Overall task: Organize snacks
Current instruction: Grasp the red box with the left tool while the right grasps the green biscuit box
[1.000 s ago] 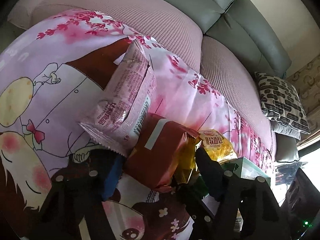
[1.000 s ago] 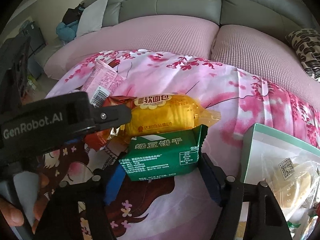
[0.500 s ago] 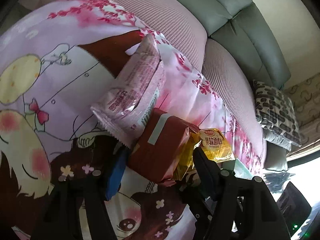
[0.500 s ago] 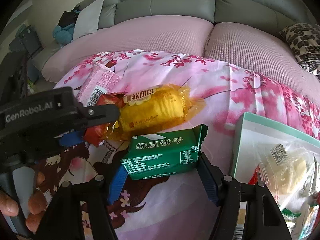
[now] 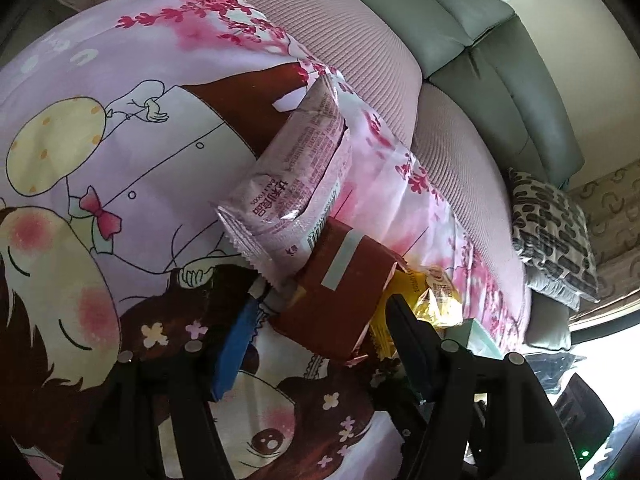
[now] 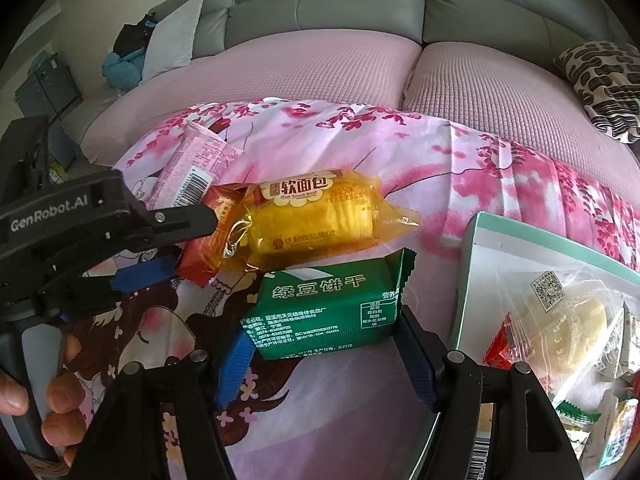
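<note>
A red-brown snack pack point(image 5: 338, 292) lies on the pink cartoon blanket point(image 5: 100, 168). My left gripper point(image 5: 320, 320) is open with its fingers on either side of the pack, not closed on it. It also shows in the right wrist view point(image 6: 180, 248) at the pack point(image 6: 208, 240). A pink wrapper point(image 5: 296, 188) leans on the pack. A yellow bread bag point(image 6: 316, 220) lies beside it. My right gripper point(image 6: 324, 344) is open around a green cookie pack point(image 6: 324, 312). I cannot tell if the pads touch it.
A teal-rimmed box point(image 6: 472, 264) holding several wrapped snacks stands at the right. Behind the blanket is a pink-covered sofa seat point(image 6: 320, 68) with grey backrests and a patterned cushion point(image 6: 604, 84). A person's hand point(image 6: 52, 396) holds the left gripper handle.
My left gripper has moved in, so its fingers now flank the red-brown pack. My right gripper has come slightly closer to the green pack. The yellow bag shifted a little.
</note>
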A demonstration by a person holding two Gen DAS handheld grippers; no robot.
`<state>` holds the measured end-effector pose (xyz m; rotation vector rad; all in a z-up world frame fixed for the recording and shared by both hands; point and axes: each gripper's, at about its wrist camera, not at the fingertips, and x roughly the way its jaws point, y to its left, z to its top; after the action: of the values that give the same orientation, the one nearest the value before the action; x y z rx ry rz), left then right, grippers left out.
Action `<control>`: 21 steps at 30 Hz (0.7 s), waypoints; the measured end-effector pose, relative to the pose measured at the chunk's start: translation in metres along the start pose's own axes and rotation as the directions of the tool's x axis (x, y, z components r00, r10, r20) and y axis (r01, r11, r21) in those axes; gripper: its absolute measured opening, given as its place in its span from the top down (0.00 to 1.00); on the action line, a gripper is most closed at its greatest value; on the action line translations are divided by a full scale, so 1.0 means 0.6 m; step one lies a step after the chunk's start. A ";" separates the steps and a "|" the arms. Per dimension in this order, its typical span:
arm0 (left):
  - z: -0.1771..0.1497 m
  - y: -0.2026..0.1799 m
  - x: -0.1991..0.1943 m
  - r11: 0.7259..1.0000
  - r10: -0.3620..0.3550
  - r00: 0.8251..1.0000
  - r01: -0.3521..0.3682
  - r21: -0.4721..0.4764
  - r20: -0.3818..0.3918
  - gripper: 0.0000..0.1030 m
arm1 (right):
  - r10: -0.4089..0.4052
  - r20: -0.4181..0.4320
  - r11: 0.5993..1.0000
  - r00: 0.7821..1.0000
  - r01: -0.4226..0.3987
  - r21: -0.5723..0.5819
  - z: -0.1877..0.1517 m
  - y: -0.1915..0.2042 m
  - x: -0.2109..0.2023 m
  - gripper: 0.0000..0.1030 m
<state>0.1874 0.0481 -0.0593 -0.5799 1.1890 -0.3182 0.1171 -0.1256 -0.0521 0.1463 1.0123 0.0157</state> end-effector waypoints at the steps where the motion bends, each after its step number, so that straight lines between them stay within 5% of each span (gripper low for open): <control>1: 0.000 -0.005 0.003 1.000 0.020 1.000 -0.020 0.014 -0.001 0.37 | 0.000 0.000 1.000 1.000 0.000 0.002 0.000 0.000 0.000 0.32; 5: -0.002 -0.014 0.007 0.999 0.024 1.000 -0.024 0.039 -0.011 0.50 | -0.004 0.001 1.000 1.000 0.004 0.006 -0.001 -0.002 -0.002 0.32; 21: -0.017 -0.025 -0.016 0.997 0.032 0.999 -0.033 0.070 0.009 0.57 | -0.010 0.020 1.000 1.000 0.010 0.019 -0.007 0.000 -0.037 0.33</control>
<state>0.1756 0.0385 -0.0456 -0.4994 1.1735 -0.3283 0.1019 -0.1270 -0.0357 0.1587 0.9937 -0.0043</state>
